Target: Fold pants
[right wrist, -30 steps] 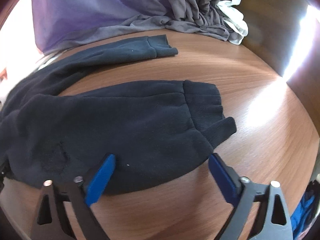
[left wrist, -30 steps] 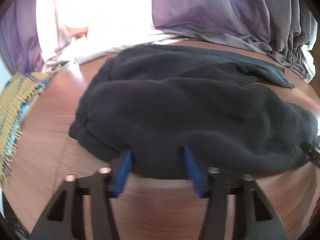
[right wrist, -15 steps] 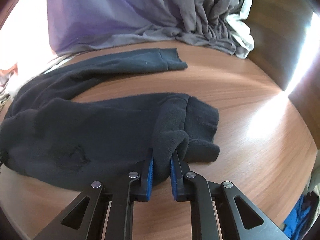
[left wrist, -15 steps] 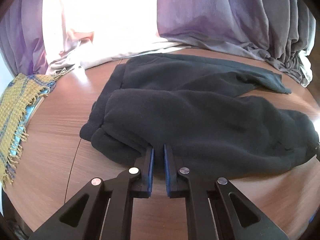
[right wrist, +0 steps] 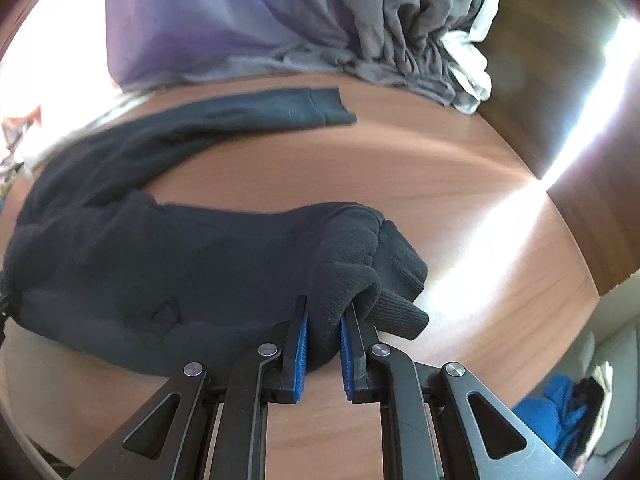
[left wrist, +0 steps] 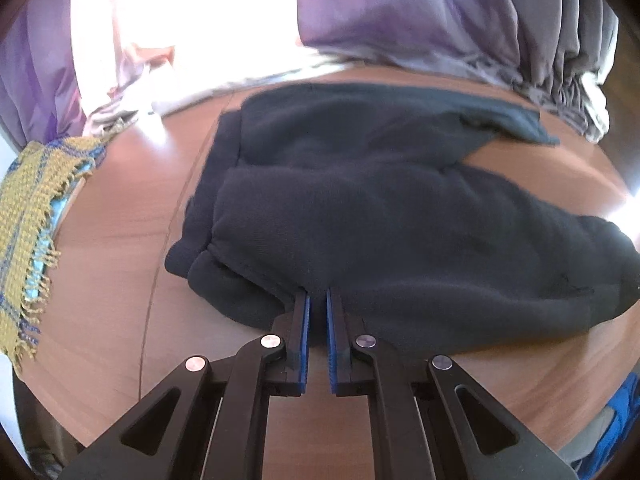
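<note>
Dark navy fleece pants (left wrist: 380, 216) lie on the round wooden table (left wrist: 120, 264). My left gripper (left wrist: 317, 300) is shut on the near edge of the pants close to the waistband end. My right gripper (right wrist: 323, 312) is shut on bunched fabric of the near leg beside its ribbed cuff (right wrist: 400, 280), and the cuff end is raised off the table. The far leg (right wrist: 248, 112) lies flat toward the back, its cuff pointing right.
Purple and grey curtains (left wrist: 440, 20) hang behind the table. A yellow and blue woven cloth (left wrist: 32, 216) hangs over the left edge. A white cloth (right wrist: 468, 68) lies at the back right. Blue fabric (right wrist: 556, 412) sits below the table's right edge.
Both grippers went from open to shut on the near edge of the pants. They have since lifted and drawn the gripped fabric up, bunching the near leg's cuff.
</note>
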### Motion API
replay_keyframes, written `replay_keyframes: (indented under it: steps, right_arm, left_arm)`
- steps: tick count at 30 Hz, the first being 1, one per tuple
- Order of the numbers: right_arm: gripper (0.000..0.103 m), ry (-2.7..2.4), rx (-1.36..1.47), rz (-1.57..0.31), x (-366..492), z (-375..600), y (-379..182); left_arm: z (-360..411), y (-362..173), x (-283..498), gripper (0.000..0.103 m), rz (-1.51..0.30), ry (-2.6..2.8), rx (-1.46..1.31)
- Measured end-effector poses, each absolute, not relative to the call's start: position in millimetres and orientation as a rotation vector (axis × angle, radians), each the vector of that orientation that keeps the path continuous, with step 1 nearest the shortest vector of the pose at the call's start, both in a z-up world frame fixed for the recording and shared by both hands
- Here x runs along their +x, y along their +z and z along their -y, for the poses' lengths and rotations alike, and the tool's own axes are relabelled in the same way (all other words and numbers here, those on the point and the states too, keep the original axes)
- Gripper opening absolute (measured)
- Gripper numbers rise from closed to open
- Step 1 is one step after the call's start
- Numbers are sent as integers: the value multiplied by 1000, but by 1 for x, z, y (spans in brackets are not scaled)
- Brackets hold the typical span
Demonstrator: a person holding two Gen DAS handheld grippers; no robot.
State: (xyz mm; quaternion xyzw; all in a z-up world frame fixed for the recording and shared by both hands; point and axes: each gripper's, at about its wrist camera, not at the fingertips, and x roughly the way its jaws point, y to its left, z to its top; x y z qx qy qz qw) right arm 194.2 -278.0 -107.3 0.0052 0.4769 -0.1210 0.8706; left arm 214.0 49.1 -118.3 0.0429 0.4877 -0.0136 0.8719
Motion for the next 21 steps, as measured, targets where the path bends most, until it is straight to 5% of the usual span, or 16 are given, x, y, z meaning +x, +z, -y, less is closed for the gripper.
replay_keyframes:
  steps: [13,17,21]
  right_arm:
    - [15,-278,0,-1148,192,290,-144]
    - [38,-324,18,-1150,188,297,-148]
    - [47,-378,-8,-1136,183,304,-149]
  left_arm:
    - [-45,-134,205,11,-1046,-13,148]
    - [-42,-135,203,12,-1034,-1,183]
    - [-37,-137,203,13,-1025,12,213]
